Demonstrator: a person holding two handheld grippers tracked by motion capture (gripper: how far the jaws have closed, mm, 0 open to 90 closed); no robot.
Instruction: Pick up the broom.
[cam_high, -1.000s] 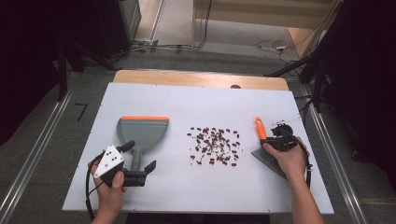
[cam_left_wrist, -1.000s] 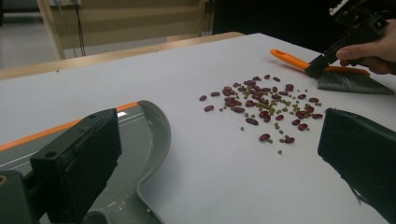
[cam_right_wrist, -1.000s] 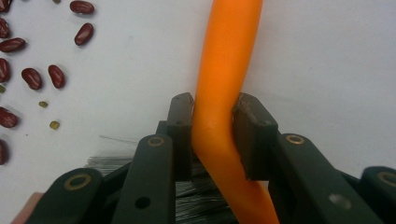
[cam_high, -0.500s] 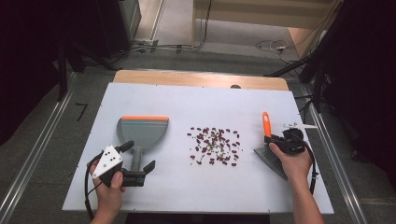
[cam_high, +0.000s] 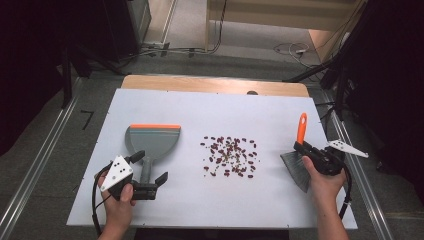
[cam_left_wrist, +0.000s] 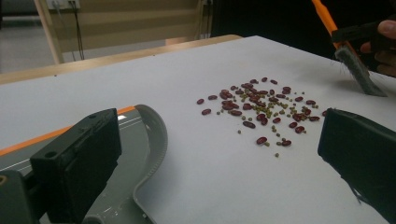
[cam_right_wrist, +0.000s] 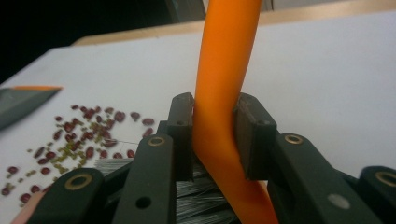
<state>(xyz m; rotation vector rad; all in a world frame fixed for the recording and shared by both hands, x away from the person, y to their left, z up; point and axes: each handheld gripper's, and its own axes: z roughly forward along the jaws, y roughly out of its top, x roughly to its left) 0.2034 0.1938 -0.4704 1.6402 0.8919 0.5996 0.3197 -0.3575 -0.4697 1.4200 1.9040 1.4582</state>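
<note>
A grey dustpan (cam_high: 152, 141) with an orange front edge lies left of centre on the white table. My left gripper (cam_high: 149, 168) is open, its jaws standing wide on either side of the dustpan's handle; in the left gripper view the dustpan (cam_left_wrist: 144, 140) lies beside the left jaw, untouched by the other. A scatter of red and green beans (cam_high: 230, 156) covers the middle of the table. My right gripper (cam_high: 306, 149) is shut on the orange handle of a brush (cam_high: 301, 126), whose grey bristles (cam_high: 295, 169) rest on the table right of the beans. The right gripper view shows the orange handle (cam_right_wrist: 224, 84) clamped between both pads.
The white tabletop (cam_high: 210, 110) has a wooden strip (cam_high: 215, 84) along its far edge. Metal rails run down both sides on the floor. The brush (cam_left_wrist: 359, 70) and the hand that holds it stand beyond the beans (cam_left_wrist: 261, 109) in the left gripper view.
My right gripper has carried the brush to the right, away from the beans, towards the table's right edge. The left gripper and dustpan have stayed put.
</note>
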